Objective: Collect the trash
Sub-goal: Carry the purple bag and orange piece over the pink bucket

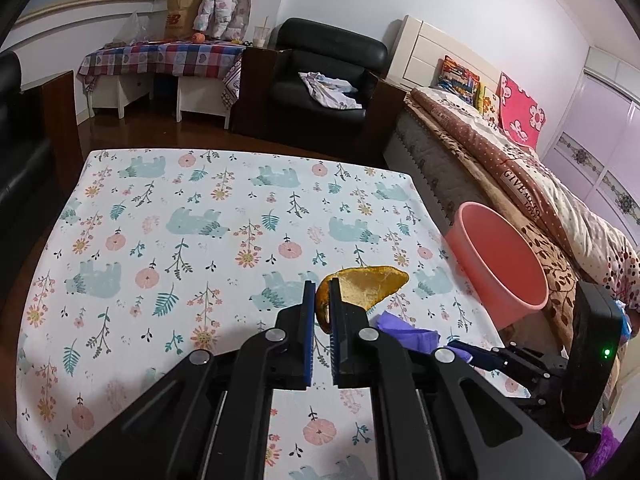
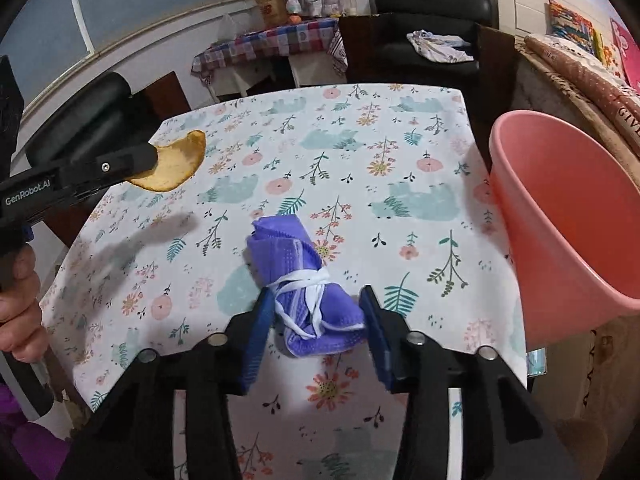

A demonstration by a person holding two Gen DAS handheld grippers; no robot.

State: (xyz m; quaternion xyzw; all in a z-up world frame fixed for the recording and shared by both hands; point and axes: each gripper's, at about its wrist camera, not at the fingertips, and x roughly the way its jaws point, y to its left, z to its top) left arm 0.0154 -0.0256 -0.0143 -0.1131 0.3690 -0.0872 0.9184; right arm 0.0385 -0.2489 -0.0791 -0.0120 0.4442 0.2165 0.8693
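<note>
Purple folded face mask (image 2: pixel 310 298) tied with white straps, lay on floral-clothed table (image 2: pixel 400 168) left of pink bin (image 2: pixel 568 216), right tongs (image 2: pixel 318 312) apart around it, orange peel (image 1: pixel 368 286) clamped in left tongs (image 1: pixel 322 300) above table.

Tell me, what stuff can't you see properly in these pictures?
- Pink bin: its bottom is out of sight in both views, so what's inside is unknown.
- Purple mask: mostly hidden behind the left gripper in the left view.
- Orange peel: one end is covered by the fingers in the right view.
- Right gripper: whether its pads touch the mask is unclear.
</note>
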